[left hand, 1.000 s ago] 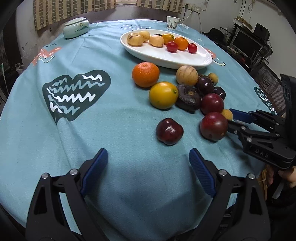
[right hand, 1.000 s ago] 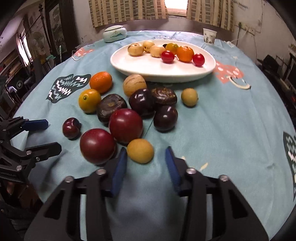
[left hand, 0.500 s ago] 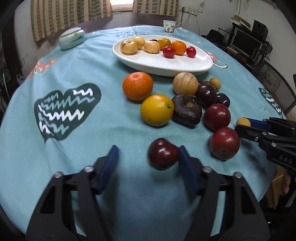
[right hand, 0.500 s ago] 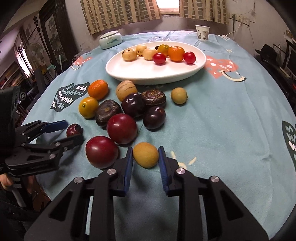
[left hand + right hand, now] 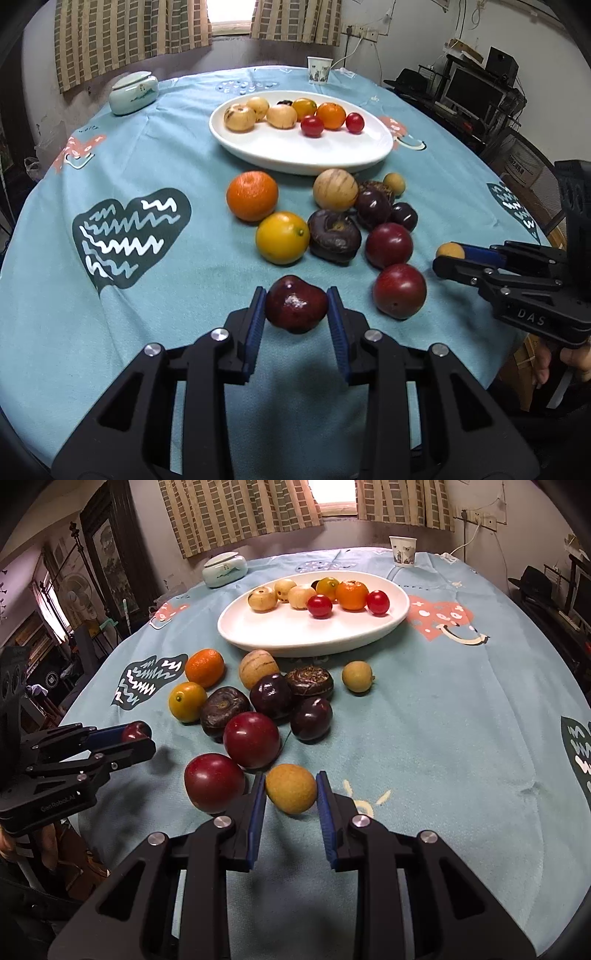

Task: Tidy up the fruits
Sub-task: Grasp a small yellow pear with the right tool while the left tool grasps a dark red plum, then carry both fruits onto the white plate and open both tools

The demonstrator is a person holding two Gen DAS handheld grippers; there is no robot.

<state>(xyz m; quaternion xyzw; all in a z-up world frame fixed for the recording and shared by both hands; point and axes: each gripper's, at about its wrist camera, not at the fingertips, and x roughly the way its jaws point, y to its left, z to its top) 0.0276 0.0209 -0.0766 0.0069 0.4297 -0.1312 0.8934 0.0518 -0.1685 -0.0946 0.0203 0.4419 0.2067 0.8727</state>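
My left gripper [image 5: 296, 306] is shut on a dark red cherry-like fruit [image 5: 295, 303], held just above the cloth. My right gripper [image 5: 290, 789] is shut on a small yellow-brown fruit [image 5: 291, 788], also lifted a little. In the left wrist view the right gripper [image 5: 448, 258] shows at the right with that fruit [image 5: 449, 251]. In the right wrist view the left gripper [image 5: 142, 736] shows at the left. A white oval plate [image 5: 306, 151] [image 5: 295, 635] holds several small fruits at the back. A cluster of loose fruit lies in front of it.
Loose fruit includes an orange [image 5: 252, 195], a yellow citrus [image 5: 282, 237], two red plums [image 5: 251, 739] [image 5: 214, 782] and several dark fruits [image 5: 272, 695]. A paper cup [image 5: 402, 551] and a lidded ceramic dish [image 5: 224, 569] stand at the far edge.
Both grippers moved forward around their fruits and closed on them. The cherry-like fruit and the yellow-brown fruit now sit lifted between the pads.
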